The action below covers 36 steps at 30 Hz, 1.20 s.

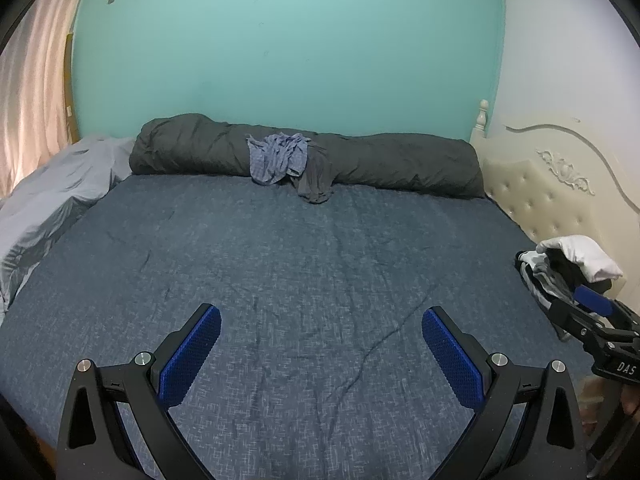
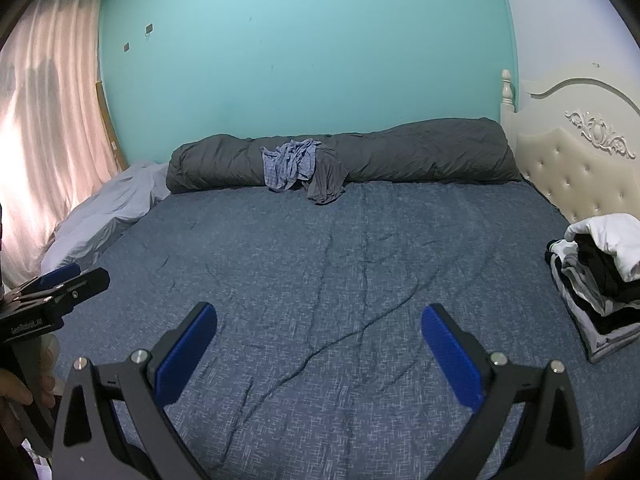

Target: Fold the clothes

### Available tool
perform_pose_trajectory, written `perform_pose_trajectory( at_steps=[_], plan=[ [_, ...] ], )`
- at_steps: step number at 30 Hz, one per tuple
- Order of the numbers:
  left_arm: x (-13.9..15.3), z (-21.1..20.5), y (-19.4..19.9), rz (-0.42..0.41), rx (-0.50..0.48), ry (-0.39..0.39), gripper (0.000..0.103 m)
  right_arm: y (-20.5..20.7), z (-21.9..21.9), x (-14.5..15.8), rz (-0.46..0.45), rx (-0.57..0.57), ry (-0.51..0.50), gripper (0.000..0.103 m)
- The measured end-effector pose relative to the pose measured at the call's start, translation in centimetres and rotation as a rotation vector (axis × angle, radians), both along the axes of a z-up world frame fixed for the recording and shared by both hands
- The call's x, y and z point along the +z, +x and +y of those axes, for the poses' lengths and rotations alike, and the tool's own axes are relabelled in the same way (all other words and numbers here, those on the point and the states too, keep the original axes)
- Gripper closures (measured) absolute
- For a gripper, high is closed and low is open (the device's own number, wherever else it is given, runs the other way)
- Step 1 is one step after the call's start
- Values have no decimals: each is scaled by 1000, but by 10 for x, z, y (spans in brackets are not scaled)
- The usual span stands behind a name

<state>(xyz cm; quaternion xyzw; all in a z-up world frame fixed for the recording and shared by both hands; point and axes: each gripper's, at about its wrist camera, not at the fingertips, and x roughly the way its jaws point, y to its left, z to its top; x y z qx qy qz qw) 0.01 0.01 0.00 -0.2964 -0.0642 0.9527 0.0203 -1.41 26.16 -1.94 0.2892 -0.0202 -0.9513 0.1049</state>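
Two crumpled garments, a blue checked cloth [image 1: 278,158] and a dark grey one [image 1: 316,180], are lying against the rolled grey duvet [image 1: 400,164] at the far side of the blue bedsheet [image 1: 280,264]. The left gripper [image 1: 320,354] and the right gripper [image 2: 318,354] are hovering near, jaws spread wide, grasping nothing.

Matt woven cloth bedsheet [image 1: 304,264], crumpled soft blue garment [image 1: 278,158], glossy tufted leather-look headboard [image 1: 540,196]

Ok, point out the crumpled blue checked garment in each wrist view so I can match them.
Left wrist view: the blue checked garment lies just left of centre, draped over the rolled dark grey duvet at the bed's far edge.
Right wrist view: the same garment sits slightly left of centre, again on the duvet.
Shared landmark: the stack of folded clothes by the cream headboard, at the right edge.
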Motion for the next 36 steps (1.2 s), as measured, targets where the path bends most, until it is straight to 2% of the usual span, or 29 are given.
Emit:
perform_pose_trajectory(
  at_steps=[3, 5, 11, 36],
  plan=[
    [0, 0, 0, 1, -9, -10, 0, -1, -2, 0, -3, -2, 2, 0],
    [-2, -1, -8, -33, -7, -18, 0, -2, -4, -1, -5, -3, 3, 0],
    [0, 2, -2, 14, -1, -16, 0, -2, 1, 6, -2, -2, 1, 0],
    [10, 9, 3, 22, -29, -14, 0, -2, 6, 21, 13, -16, 2, 0]
  ],
)
